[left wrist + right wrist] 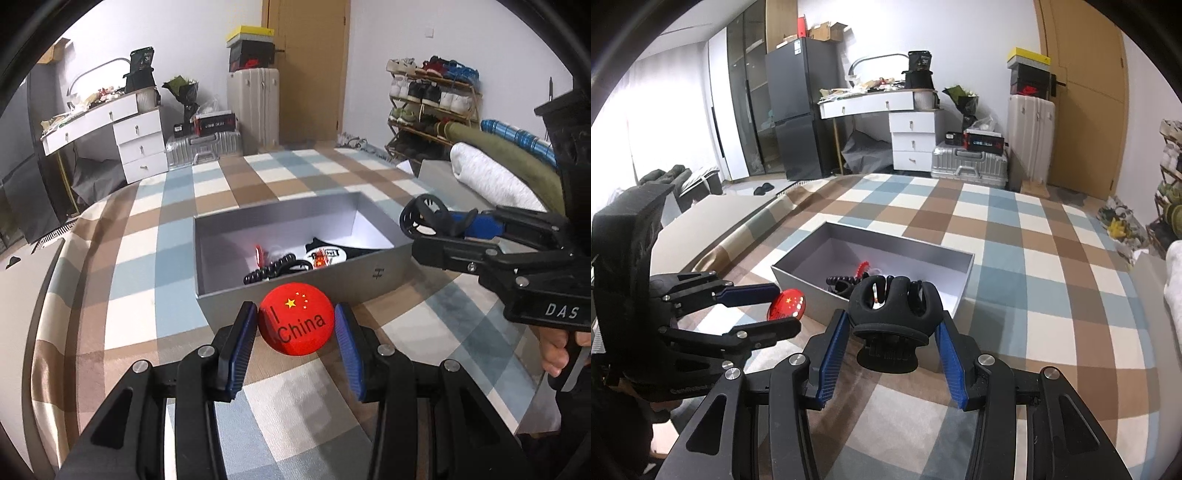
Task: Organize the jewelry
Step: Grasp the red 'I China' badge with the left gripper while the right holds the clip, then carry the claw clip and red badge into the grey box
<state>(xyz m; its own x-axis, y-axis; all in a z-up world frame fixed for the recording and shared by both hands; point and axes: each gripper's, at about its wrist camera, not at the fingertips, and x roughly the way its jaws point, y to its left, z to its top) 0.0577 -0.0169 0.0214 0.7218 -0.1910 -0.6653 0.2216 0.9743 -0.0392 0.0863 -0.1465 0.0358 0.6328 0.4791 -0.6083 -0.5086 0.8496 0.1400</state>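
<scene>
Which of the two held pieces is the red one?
The round red badge between the left gripper fingers; the right gripper holds a black hair claw.

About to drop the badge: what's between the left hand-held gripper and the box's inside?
Only the box's near grey wall; the red badge, clamped in the left hand-held gripper, sits just short of it, per the left wrist view.

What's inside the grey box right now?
In the grey box: a black coiled hair tie, a red clip and a black-and-white round piece. Its near wall and the badge hide the front floor.
</scene>
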